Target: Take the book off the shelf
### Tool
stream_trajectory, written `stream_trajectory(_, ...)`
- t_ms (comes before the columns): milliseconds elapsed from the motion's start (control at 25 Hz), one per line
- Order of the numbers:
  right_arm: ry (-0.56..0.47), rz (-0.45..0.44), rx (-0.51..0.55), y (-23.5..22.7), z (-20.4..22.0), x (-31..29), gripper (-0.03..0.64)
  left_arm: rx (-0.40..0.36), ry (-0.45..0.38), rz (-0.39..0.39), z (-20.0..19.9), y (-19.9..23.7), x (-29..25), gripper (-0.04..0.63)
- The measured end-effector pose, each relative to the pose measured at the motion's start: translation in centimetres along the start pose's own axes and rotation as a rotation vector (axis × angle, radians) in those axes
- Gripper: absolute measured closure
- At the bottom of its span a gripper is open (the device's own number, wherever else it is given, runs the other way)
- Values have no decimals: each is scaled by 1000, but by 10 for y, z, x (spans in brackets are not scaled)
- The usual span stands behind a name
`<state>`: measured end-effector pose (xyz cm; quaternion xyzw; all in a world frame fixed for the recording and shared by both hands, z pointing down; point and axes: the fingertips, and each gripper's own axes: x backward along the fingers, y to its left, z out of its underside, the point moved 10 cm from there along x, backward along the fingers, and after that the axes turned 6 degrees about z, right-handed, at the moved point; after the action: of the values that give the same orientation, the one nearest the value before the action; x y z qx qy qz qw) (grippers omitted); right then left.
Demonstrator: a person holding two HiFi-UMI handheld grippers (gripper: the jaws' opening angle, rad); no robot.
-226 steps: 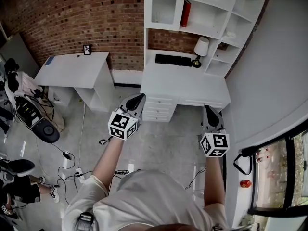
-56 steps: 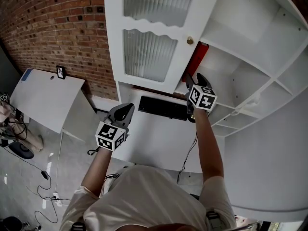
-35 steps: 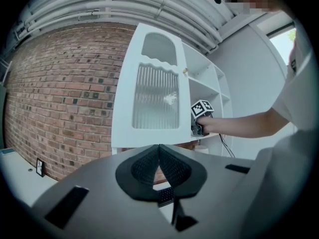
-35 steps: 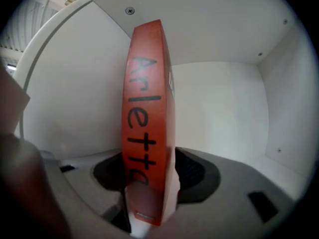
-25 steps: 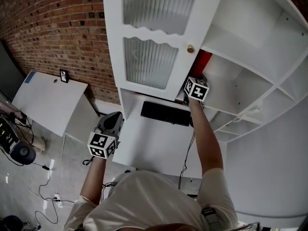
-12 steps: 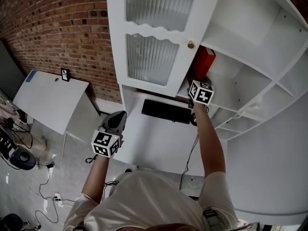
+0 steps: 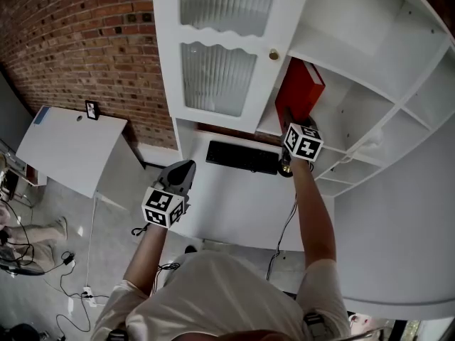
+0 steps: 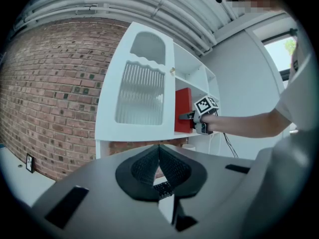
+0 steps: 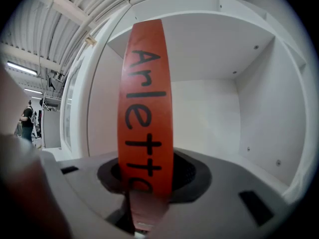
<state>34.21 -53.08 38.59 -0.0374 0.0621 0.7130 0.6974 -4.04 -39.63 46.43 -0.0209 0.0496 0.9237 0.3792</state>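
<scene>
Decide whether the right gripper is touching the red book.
Touching. The right gripper view shows it: the right gripper, its jaws just having been closing, presses both sides of the red book at its spine.

The right gripper point(image 7: 290, 119) reaches up to the white shelf point(image 7: 348, 27). The red book point(image 7: 300, 91) is between its fingers, which have just been closing. The book leans out of its compartment, beside the ribbed-glass cabinet door point(image 7: 217, 77). The left gripper point(image 7: 181, 170) hangs lower, before the table point(image 7: 238, 206) bearing a black keyboard point(image 7: 242, 158).
</scene>
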Motion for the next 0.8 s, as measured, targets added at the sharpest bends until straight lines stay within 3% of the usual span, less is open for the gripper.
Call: stream_trajectory(800, -25, -9, -30, -17, 18, 104, 459, -2, -15, 125, -10, -16, -40, 601)
